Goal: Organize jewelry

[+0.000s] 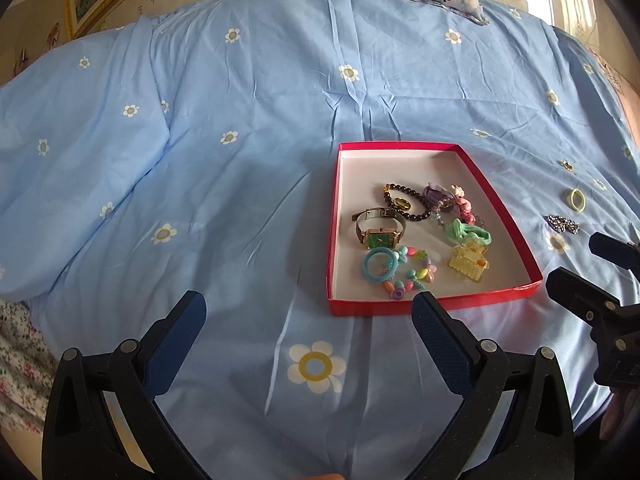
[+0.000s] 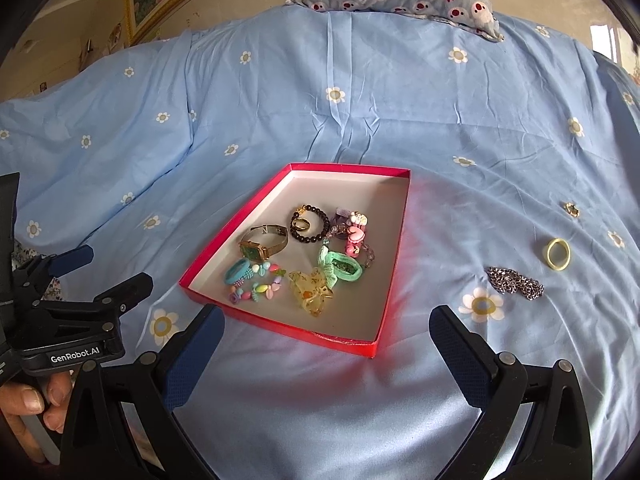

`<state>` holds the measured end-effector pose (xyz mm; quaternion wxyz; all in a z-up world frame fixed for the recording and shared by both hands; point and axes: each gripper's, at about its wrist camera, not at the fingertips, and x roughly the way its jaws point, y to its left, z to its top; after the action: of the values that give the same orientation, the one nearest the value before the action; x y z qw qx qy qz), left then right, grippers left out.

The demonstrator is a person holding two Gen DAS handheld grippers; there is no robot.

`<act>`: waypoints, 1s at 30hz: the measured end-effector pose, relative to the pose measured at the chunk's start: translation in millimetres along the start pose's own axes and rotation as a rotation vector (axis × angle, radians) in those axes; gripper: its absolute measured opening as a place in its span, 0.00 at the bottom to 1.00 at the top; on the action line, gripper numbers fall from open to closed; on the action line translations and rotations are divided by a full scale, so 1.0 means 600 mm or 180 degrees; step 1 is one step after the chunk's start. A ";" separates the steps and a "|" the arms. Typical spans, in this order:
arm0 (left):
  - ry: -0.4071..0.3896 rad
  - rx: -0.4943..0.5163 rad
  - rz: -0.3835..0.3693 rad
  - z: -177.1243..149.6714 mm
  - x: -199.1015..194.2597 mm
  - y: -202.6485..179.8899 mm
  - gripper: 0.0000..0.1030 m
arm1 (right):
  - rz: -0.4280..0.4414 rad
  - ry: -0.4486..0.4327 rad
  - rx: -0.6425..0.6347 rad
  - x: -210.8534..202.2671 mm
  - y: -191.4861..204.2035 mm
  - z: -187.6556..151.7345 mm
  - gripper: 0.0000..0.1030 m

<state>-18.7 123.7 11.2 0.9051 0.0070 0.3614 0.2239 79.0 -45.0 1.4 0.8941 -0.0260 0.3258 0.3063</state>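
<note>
Your left gripper [image 1: 308,316] and right gripper [image 2: 326,328] both hover low over the bed with their blue-padded fingers spread wide apart and nothing between them. Just beyond them sits the shallow red cardboard tray with a white floor [image 2: 384,308], resting on the pale blue daisy-print bedsheet [image 2: 400,120]. Most of the jewelry is already inside it: a translucent yellow claw hair clip [image 2: 312,294] nearest you, a string of pastel plastic beads with a blue ring [image 2: 252,280], a gold watch with a green square face [image 2: 260,246], a mint green hair tie [image 2: 340,266], a pink charm piece [image 2: 354,236] and a dark beaded bracelet [image 2: 308,224]. To the right of the tray, well apart from it, three pieces lie loose on the sheet: a crumpled silver chain [image 2: 514,282], a pale yellow ring-shaped band [image 2: 558,254] beyond it, and a small gold ornament [image 2: 571,209] farthest back. Judging from that, these three are what you have left. The chain is the likely trouble: pinch it at one edge and it may trail or slip free on the way over, and closing too deep could gather the soft sheet with it. The small ornament is flat and tiny, easy to push into a fold. Mind the tray's low wall too; it looks light enough to skid if you clip it.
</note>
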 end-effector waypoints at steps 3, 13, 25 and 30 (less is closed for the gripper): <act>-0.0017 -0.0004 0.0009 0.000 -0.004 -0.001 1.00 | -0.0027 -0.0003 -0.0015 -0.001 0.002 0.001 1.00; -0.0096 -0.0071 -0.0028 0.001 -0.014 0.003 1.00 | -0.0203 -0.0108 -0.0111 -0.013 0.010 0.005 1.00; -0.0072 -0.0139 -0.0172 -0.005 -0.015 0.002 1.00 | -0.0179 -0.0055 -0.0052 -0.010 0.009 -0.001 1.00; -0.0077 -0.0136 -0.0191 -0.006 -0.017 0.001 1.00 | -0.0169 -0.0055 -0.0059 -0.010 0.010 -0.002 1.00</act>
<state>-27.8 119.2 15.3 0.9156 -0.0204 0.3457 0.2041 71.1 -43.5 5.2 0.9044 -0.0402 0.3144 0.2857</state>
